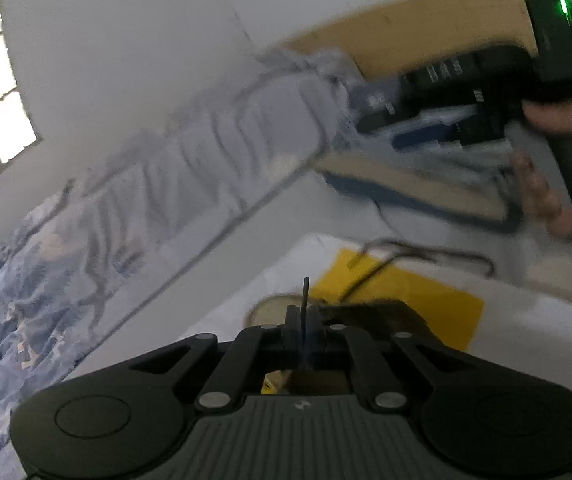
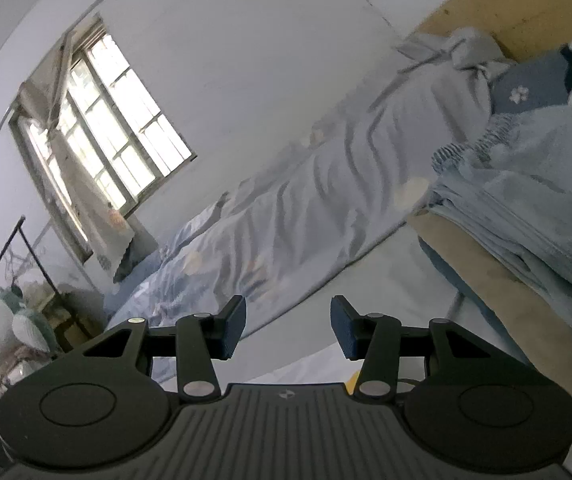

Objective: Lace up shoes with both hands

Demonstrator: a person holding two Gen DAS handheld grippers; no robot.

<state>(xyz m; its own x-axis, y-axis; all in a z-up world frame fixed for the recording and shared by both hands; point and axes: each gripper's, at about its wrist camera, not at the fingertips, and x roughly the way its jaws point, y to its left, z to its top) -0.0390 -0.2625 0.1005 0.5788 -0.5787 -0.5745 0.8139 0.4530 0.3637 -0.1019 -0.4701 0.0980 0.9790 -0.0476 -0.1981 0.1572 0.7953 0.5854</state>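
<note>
- The left gripper (image 1: 303,330) is seen with its jaws pressed together on the stiff dark tip of a shoelace (image 1: 305,292), which stands up between the fingers.
- The rest of the lace is seen running away in a loose dark curve over a yellow sheet (image 1: 405,292) on a white table (image 1: 525,320).
- The shoe (image 1: 369,312) is seen just beyond the left fingers, dark and mostly hidden behind them; a pale oval part lies to its left.
- The right gripper (image 2: 288,328) is held with its jaws wide apart and nothing between them, raised and aimed at a bed (image 2: 286,200) and a window (image 2: 114,120).
- In the left wrist view, the right gripper is shown blurred at upper right, gripped by a hand (image 1: 557,120).
</note>
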